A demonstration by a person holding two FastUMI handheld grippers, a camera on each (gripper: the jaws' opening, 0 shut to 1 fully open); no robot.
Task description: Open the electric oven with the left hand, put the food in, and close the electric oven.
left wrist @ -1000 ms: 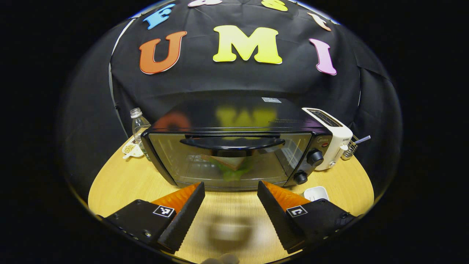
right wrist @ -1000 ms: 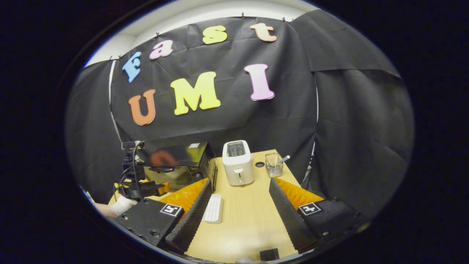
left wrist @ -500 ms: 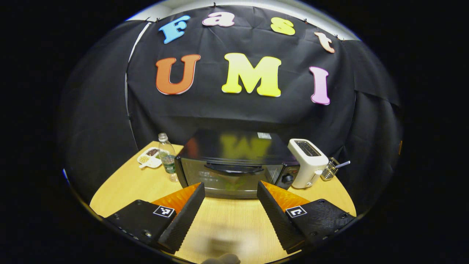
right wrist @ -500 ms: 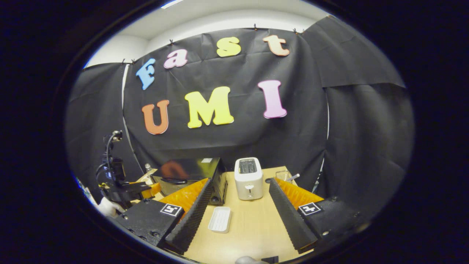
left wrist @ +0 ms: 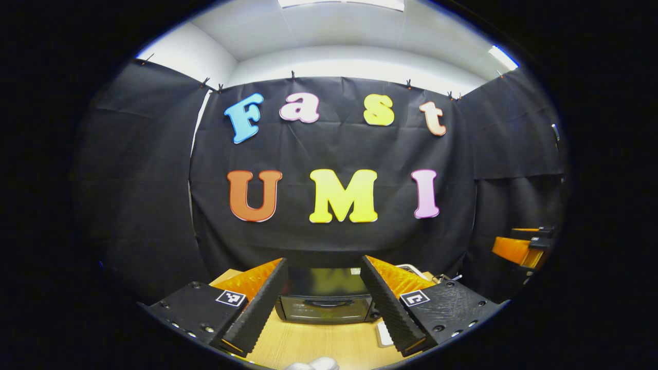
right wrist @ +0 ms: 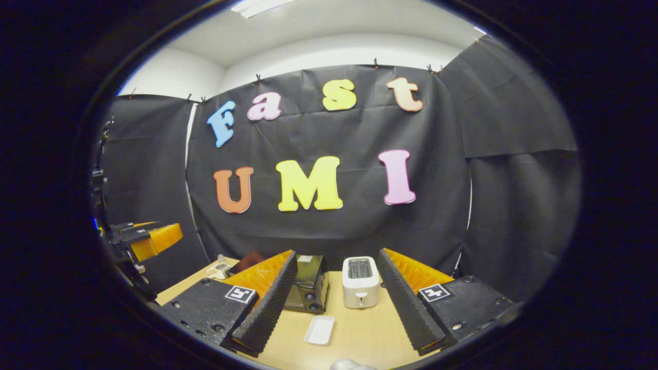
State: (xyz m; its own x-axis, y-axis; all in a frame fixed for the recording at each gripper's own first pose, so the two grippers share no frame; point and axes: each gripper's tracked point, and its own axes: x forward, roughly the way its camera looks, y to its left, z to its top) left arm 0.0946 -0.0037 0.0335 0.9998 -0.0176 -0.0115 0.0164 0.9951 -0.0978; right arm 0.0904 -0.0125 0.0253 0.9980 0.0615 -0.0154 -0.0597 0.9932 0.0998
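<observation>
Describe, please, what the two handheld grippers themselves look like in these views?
Each gripper, left gripper and right gripper, has two long wedge-shaped fingers with ribbed inner faces, mounted on black blocks with visible screws. Each block carries a small square black-and-white marker.

staged recording booth, black cloth wall point(left wrist: 329, 241), wooden table point(right wrist: 360, 329), oven point(left wrist: 325, 302), toaster point(right wrist: 360, 282)

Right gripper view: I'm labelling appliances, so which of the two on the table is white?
The toaster, with slots on top; the electric oven to its left is black.
</observation>
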